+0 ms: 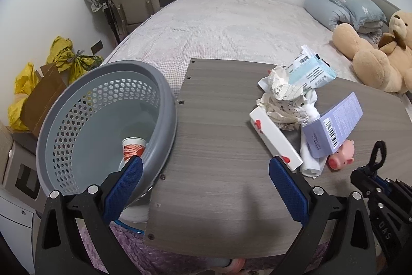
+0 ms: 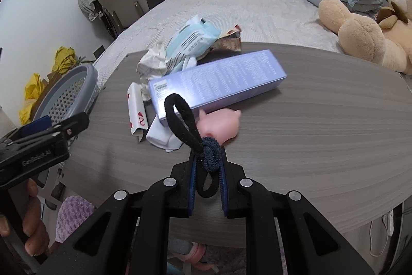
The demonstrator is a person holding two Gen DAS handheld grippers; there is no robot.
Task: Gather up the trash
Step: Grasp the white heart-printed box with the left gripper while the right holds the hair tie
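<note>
Right tool (image 2: 207, 146): its jaws are clamping a black hair tie (image 2: 180, 117) with a dark blue knot; one loop is standing up above the fingertips, another is hanging back between the blue pads.
Left tool (image 1: 204, 166): its jaws are standing wide apart with nothing between them, hovering over the near edge of the tabletop (image 1: 219, 125); one blue pad (image 1: 288, 190) is lying just in front of the white carton's end.
Trash pile: crumpled paper (image 1: 280, 97), a pale blue packet (image 1: 311, 71), a white carton with red marks (image 1: 275, 141), a lilac box (image 1: 332, 125) and a white cloth (image 1: 311, 159) are lying together on the tabletop, touching or overlapping.
Pink pig toy (image 2: 219, 124): it is sitting beside the lilac box, just beyond the held hair tie.
Bin: a grey perforated basket (image 1: 103, 105) is leaning against the left edge of the tabletop, with a paper cup (image 1: 132, 147) lying inside.
Hand (image 2: 31, 218): fingers are wrapping the left tool's handle, seen in the right wrist view.
Surroundings: a bed (image 1: 231, 25) is lying behind the tabletop, with a teddy bear (image 1: 373, 53) and blue pillows (image 1: 342, 7) on it; yellow bags (image 1: 64, 53) are sitting on the floor by the wall.
</note>
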